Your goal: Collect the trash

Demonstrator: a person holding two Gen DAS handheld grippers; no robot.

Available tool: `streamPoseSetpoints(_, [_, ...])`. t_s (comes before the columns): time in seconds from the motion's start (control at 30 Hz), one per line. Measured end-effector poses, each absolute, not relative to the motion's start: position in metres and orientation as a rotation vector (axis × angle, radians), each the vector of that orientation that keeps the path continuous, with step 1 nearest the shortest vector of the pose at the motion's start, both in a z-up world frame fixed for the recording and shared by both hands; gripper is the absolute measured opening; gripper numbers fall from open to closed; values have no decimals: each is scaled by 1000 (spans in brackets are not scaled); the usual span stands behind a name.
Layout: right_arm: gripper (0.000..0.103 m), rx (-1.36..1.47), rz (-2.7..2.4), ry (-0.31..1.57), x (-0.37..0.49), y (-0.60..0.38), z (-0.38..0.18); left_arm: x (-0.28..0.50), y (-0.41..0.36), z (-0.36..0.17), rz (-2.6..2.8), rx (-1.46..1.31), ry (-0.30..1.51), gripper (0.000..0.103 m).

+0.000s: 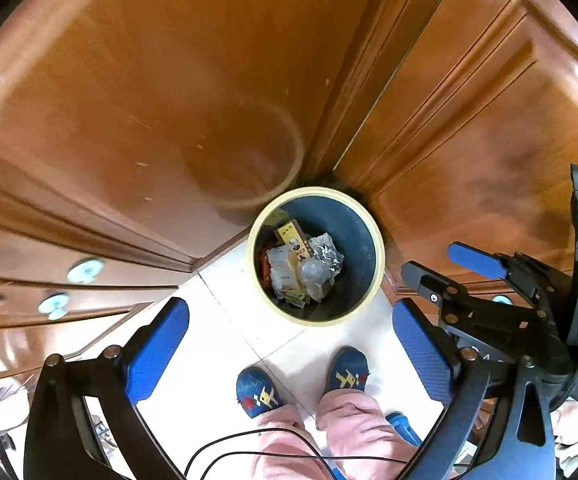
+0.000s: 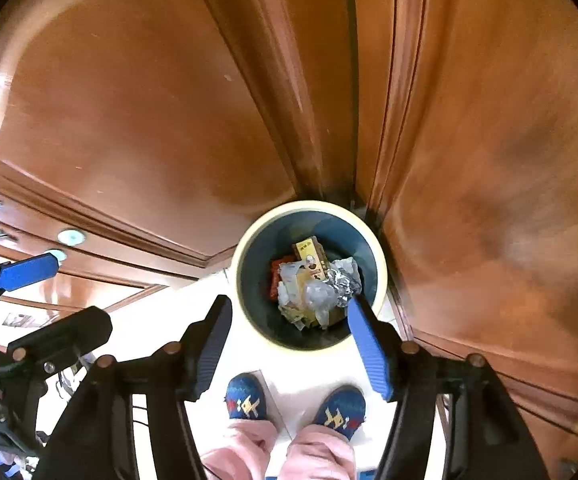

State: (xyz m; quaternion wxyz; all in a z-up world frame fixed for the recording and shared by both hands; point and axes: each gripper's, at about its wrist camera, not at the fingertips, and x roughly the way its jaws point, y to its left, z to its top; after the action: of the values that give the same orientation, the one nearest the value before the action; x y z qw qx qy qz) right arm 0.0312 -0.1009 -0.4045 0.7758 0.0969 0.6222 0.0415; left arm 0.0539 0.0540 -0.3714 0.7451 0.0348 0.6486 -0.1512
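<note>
Left hand-held gripper (image 1: 289, 348) open, empty; cable (image 1: 249, 446) only in left view.

Pale tiled floor (image 1: 225, 320) — round bin (image 1: 373, 240) standing on it, slippered feet (image 1: 347, 370) nearby

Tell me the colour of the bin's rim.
The bin's rim is pale cream-yellow and the inside is dark blue; the left wrist view shows it best.

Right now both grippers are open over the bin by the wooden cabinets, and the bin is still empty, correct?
Not quite. The bin is not empty: the left wrist view shows crumpled foil, a yellow box and wrappers lying inside it. The rest stands: the left gripper and the right gripper are both open with nothing between their fingers, above the bin by the wooden cabinets.
</note>
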Motion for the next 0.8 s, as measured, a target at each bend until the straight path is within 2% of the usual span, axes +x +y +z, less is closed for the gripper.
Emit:
streamPoseSetpoints(0.3, [66,176,149,1282,21,-94,-299,42,69,-275,-320,-11,1364,102])
streamPoseSetpoints(0.8, [67,94,190,1175,6,-101,-136,26,65,-116,-345,-9,1225,102])
